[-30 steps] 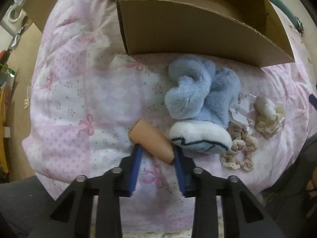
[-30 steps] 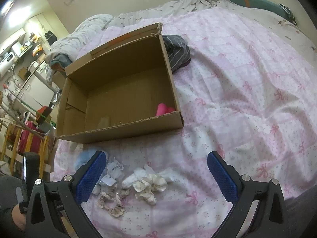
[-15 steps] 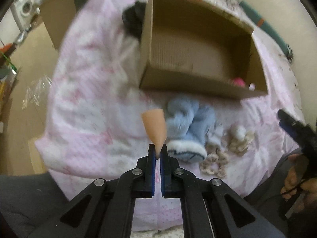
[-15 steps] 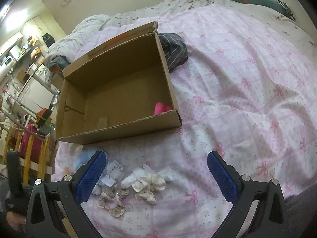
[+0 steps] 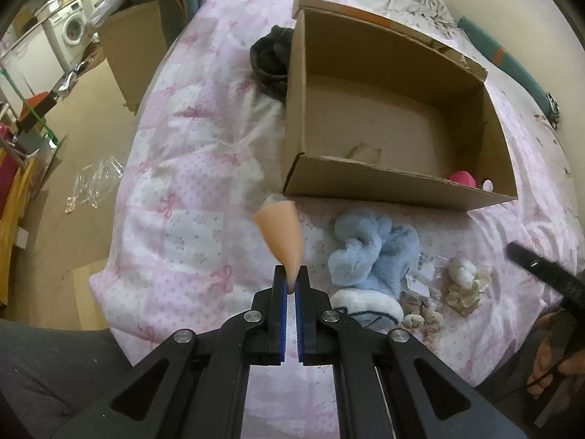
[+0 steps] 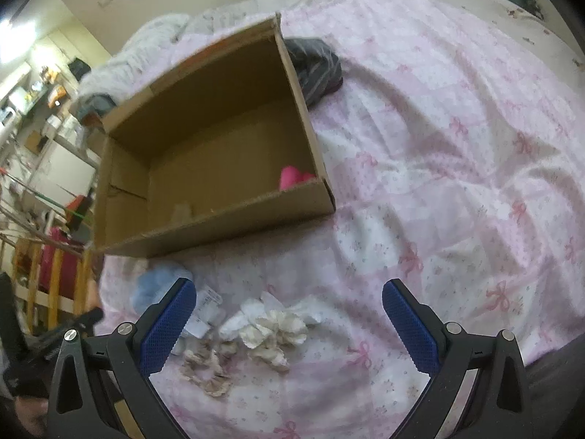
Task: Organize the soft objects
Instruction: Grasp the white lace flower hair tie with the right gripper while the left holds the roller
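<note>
In the left wrist view, we are clenching the left gripper [image 5: 291,282] on the narrow tip of a peach cone-shaped soft piece [image 5: 280,236]. Its blue pads [image 5: 280,305] are pressing that tip from both sides, and the wider end of the cone is pointing up and away from the jaws, lifted clear of the pink bedspread [image 5: 190,190]. Beyond the cone, an open cardboard box [image 5: 395,179] is sitting on the bed with a pink item [image 5: 463,178] in its near right corner. To the right of the jaws, a fluffy blue plush [image 5: 373,256] is lying on the bedspread, with beige scrunchies [image 5: 461,282] just beside it.

In the right wrist view, we are holding the right gripper [image 6: 289,316] wide apart and empty above the bedspread [image 6: 457,153]. The scrunchies [image 6: 272,333] are lying below, between its two blue pads [image 6: 409,323], closer to the left one, untouched. The blue plush [image 6: 153,285] is peeking out behind the left pad. The box [image 6: 219,216] is standing further away, with the pink item [image 6: 292,177] inside.
</note>
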Motion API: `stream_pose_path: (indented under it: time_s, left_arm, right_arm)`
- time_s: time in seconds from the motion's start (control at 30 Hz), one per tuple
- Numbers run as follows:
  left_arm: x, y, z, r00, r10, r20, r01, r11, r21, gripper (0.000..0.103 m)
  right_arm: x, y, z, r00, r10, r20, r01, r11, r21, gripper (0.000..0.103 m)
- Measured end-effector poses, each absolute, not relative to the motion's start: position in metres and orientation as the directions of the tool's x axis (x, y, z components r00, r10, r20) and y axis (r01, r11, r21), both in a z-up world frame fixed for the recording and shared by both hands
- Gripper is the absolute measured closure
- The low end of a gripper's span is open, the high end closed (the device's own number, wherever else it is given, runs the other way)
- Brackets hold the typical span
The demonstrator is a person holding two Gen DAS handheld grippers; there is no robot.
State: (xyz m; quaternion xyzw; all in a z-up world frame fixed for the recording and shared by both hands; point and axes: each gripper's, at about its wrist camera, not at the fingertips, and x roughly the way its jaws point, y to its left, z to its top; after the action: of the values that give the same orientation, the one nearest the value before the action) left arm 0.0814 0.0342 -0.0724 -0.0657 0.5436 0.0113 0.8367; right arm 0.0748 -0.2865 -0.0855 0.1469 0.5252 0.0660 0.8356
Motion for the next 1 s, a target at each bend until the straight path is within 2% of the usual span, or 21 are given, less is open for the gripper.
stream_pose_path:
  time_s: [0.1,0.3,0.4,0.5,0.53,0.6,0.73,0.77,0.8,0.83,0.87,1.0]
  left_arm:
    - [0.082,0.03,-0.07,0.42,-0.058,-0.906,-0.076,0.992,-0.098,0.099]
    - [0.085,0.031,-0.07,0.426,-0.057,-0.903,-0.084,0.991,-0.102,0.099]
    - [0.085,0.032,-0.07,0.425,-0.058,-0.903,-0.085,0.991,-0.104,0.099]
    - [0.085,0.032,-0.07,0.426,-0.057,-0.903,-0.086,0.991,-0.103,0.099]
    - [0.086,0.033,-0.07,0.426,-0.057,-0.903,-0.088,0.991,-0.105,0.099]
    - [0.085,0.032,-0.07,0.425,-0.06,-0.903,-0.088,0.99,-0.108,0.099]
    - [0.086,0.032,-0.069,0.429,-0.057,-0.901,-0.084,0.991,-0.102,0.099]
    - [0.085,0.031,-0.069,0.43,-0.057,-0.901,-0.083,0.991,-0.102,0.099]
    - [0.085,0.031,-0.069,0.43,-0.056,-0.901,-0.083,0.991,-0.101,0.099]
    - [0.085,0.031,-0.07,0.43,-0.054,-0.901,-0.084,0.991,-0.1,0.099]
    - [0.085,0.032,-0.07,0.429,-0.055,-0.902,-0.085,0.991,-0.1,0.099]
    - [0.086,0.032,-0.071,0.423,-0.055,-0.905,-0.089,0.991,-0.103,0.099]
  right_arm:
    - [0.078,-0.276,-0.098,0.389,0.224,-0.893,0.03,0.966,0.256,0.0]
    - [0.077,-0.254,-0.121,0.265,0.266,-0.927,-0.055,0.964,0.261,0.0]
    - [0.071,-0.234,-0.133,0.224,0.179,-0.958,-0.131,0.98,0.152,0.0]
    - [0.069,-0.223,-0.136,0.223,0.146,-0.964,-0.174,0.979,0.108,0.0]
    - [0.069,-0.22,-0.136,0.227,0.134,-0.965,-0.183,0.979,0.093,0.003]
    - [0.068,-0.218,-0.14,0.214,0.131,-0.968,-0.19,0.978,0.091,0.022]
    - [0.069,-0.219,-0.142,0.218,0.124,-0.968,-0.172,0.981,0.087,0.026]
    - [0.069,-0.219,-0.142,0.223,0.128,-0.966,-0.17,0.981,0.091,0.04]
    - [0.069,-0.22,-0.141,0.222,0.135,-0.966,-0.169,0.981,0.098,0.059]
    - [0.069,-0.22,-0.142,0.214,0.147,-0.966,-0.168,0.979,0.112,0.067]
    - [0.074,-0.225,-0.138,0.206,0.16,-0.965,-0.166,0.978,0.127,0.071]
    - [0.073,-0.23,-0.129,0.23,0.196,-0.953,-0.172,0.972,0.158,0.074]
